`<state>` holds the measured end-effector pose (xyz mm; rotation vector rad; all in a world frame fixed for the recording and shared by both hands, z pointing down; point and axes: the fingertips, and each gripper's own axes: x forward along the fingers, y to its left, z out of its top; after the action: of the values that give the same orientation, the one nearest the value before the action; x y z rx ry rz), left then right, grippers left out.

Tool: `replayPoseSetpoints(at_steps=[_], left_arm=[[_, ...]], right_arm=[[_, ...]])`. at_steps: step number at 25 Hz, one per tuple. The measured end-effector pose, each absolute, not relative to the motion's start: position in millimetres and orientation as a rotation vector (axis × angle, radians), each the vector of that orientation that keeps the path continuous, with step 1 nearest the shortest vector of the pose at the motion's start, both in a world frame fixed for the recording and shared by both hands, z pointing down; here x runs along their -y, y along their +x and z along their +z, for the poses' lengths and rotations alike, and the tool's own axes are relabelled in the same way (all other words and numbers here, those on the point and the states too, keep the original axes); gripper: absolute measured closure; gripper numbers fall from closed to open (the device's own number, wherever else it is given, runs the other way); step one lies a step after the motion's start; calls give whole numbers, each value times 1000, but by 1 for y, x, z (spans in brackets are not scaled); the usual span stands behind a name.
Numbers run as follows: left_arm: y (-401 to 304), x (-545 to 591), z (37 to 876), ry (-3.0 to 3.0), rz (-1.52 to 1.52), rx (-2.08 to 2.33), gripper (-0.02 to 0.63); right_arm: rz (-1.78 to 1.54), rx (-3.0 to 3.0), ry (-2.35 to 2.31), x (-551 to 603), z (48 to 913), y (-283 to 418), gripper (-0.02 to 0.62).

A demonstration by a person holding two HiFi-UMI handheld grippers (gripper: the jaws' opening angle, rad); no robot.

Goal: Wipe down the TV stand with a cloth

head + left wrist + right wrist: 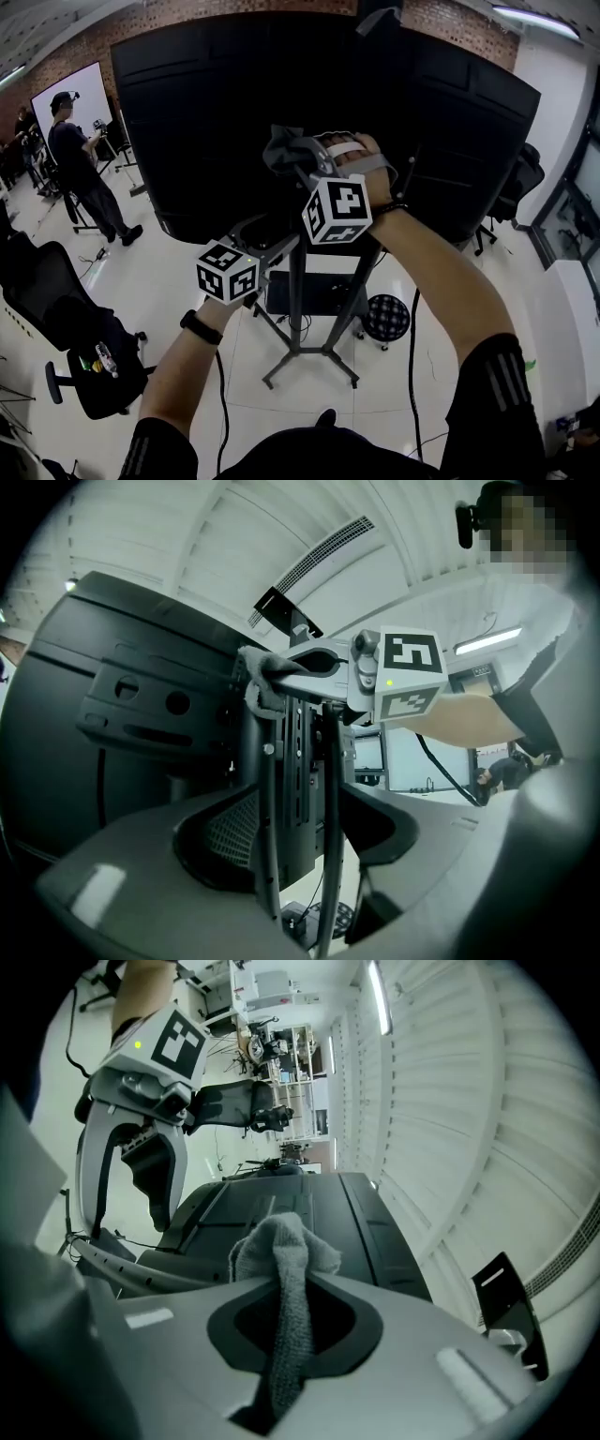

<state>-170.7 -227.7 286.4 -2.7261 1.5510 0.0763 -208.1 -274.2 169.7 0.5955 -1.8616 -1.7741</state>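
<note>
The person faces the black back of a large TV that fills the upper half of the head view. It is mounted on a wheeled TV stand, whose column runs down the middle of the frame to splayed legs on the white floor. The right gripper is raised at upper centre. Its jaws are closed on a grey cloth, which bunches above the jaw tips and hangs down between them. The left gripper view shows this cloth pressed against the top of the stand's column, just behind the TV. The left gripper sits lower, just left of the column. Its jaws are clamped around two slim uprights of the stand, one bar against each pad. A black box sits low on the stand, and a round patterned object lies on the floor just right of it. A black office chair stands at lower left. Another person stands well apart at upper left.
</note>
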Motion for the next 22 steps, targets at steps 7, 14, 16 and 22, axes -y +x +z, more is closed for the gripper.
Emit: replayPoseSetpoints(at_steps=[7,14,16,22], left_arm=[[-171,227,317,-2773,106,-1554,319],[-174,223,348,-2807,110,-1570,319],[-174,224,358,-2819,110,-1576,319],[-173,228,390,-2852,83,-1601,319]], right_arm=[[-1729,1854,582,276,215,-204,580],[-1711,1874,614,272,260,-194,580],[-1698,1870,603,271,274,-193,580],[-1658,1872,550,274,325,-190,580]])
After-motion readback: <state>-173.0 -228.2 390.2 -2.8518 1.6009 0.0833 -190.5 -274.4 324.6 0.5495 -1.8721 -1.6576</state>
